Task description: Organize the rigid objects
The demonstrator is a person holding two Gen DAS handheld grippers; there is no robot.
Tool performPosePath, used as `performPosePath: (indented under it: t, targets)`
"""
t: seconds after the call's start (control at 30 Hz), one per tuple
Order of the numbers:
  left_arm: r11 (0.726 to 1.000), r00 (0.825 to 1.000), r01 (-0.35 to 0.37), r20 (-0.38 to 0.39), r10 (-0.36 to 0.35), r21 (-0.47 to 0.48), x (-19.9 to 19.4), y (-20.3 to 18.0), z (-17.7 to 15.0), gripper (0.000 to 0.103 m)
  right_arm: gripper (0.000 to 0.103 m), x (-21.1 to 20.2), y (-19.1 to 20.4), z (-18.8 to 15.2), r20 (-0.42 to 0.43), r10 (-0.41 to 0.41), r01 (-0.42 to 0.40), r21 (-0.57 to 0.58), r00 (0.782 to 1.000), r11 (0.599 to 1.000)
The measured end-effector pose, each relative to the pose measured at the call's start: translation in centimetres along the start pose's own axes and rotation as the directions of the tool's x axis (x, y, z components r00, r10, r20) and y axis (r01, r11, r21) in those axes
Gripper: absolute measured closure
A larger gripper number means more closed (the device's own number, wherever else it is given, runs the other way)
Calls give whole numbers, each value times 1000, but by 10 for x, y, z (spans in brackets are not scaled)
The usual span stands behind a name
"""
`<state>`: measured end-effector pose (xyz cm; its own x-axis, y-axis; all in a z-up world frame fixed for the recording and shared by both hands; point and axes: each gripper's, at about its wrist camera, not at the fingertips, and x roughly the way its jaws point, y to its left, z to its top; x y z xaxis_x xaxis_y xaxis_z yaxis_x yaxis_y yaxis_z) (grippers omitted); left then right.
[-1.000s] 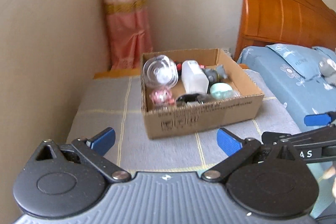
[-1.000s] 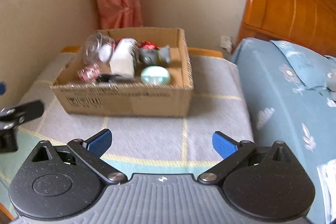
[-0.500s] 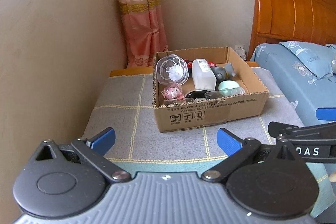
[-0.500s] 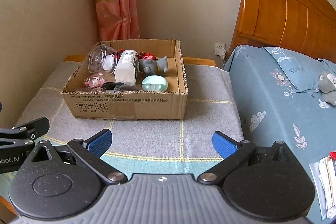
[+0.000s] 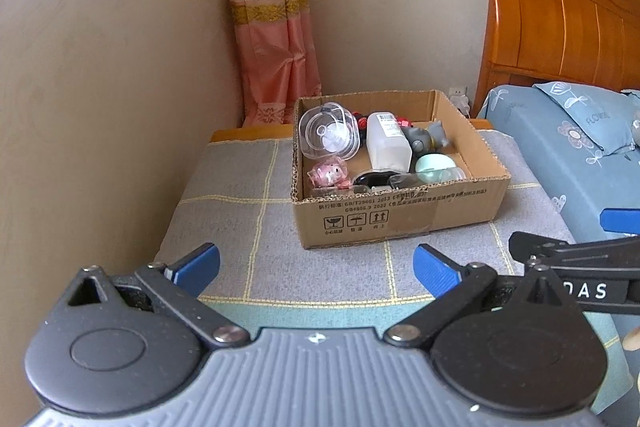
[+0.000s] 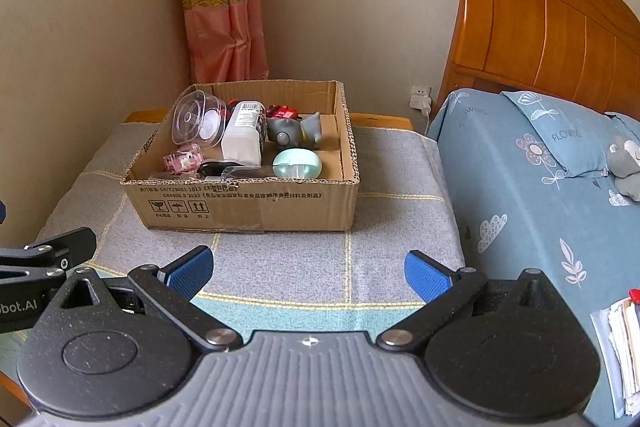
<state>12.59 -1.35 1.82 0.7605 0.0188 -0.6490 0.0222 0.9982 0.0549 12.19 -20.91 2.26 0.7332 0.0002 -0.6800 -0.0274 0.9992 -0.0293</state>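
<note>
While both claws hang over the mat:
left gripper: fingers apart, empty
right gripper: fingers apart, empty
cardboard box: frame centre, holding small items

Left gripper and right gripper are level, side by side, jaws spread wide and empty; hands mostly hidden.

A cardboard box sits on the grey checked table.
</note>
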Motion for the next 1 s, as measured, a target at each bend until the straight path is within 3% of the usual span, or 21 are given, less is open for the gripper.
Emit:
performPosePath:
  t: [1.0]
  targets:
    - [1000,1000,-9,0,9,-11,-2,1,1,1,0,-5,0,2,15,3,-3,5,1000,1000]
